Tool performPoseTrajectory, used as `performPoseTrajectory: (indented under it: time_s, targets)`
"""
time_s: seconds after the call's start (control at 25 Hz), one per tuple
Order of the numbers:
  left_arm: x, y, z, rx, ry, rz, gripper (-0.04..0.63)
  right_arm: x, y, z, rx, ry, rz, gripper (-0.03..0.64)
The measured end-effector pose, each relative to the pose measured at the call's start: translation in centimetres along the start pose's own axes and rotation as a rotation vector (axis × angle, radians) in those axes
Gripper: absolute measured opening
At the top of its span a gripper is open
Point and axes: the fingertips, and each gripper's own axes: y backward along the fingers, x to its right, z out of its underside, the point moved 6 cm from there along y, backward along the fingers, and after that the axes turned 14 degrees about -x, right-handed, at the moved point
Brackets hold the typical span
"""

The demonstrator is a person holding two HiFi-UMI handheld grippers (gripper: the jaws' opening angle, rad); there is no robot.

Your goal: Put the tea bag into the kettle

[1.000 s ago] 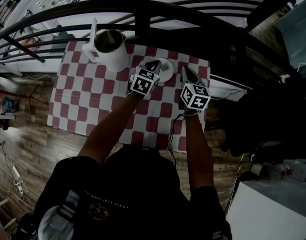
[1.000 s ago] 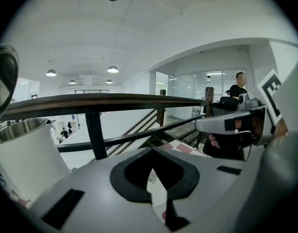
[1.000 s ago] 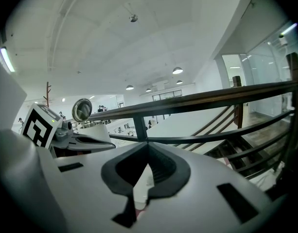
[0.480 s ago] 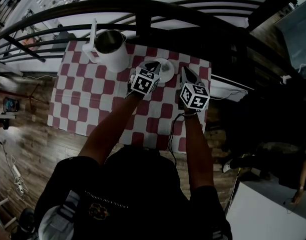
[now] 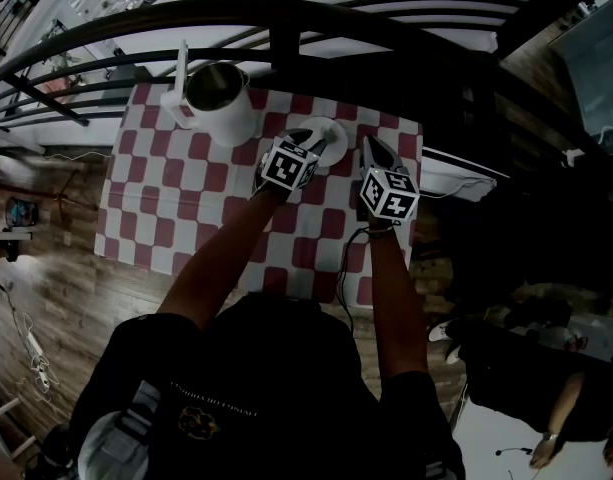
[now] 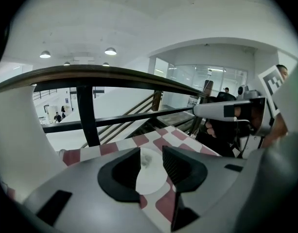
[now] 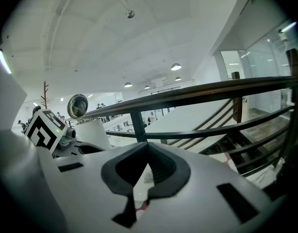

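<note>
Step in hand is the tea bag pick. My left hand-held gripper (image 6: 151,154) is opening its jaws wide, and the tea bag (image 6: 146,159) lies between them on the plate (image 6: 151,181), not pinched. The right hand-held gripper (image 7: 148,149) is closed and empty, just beside the left one.

Next I need to lower, close on the bag, then carry it to the kettle (image 5: 221,96), ahead-left of the left one on the tabletop (image 5: 176,198).

Only the head view shows the kettle's open top. Only the left gripper view shows the bag clearly.

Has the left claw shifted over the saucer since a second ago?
No. The left claw keeps its place at the saucer's left edge. Only its jaws are opening, and the tea bag shows in the gap, ungripped.
</note>
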Motion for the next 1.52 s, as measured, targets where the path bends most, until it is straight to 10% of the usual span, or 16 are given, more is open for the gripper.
performPoseTrajectory:
  time_s: [1.52]
  targets:
    - [-3.0,-10.5,0.7,-0.218,0.011,0.038,0.141,3.7,-9.4,6.3,-0.22,-0.097,-0.022,0.011]
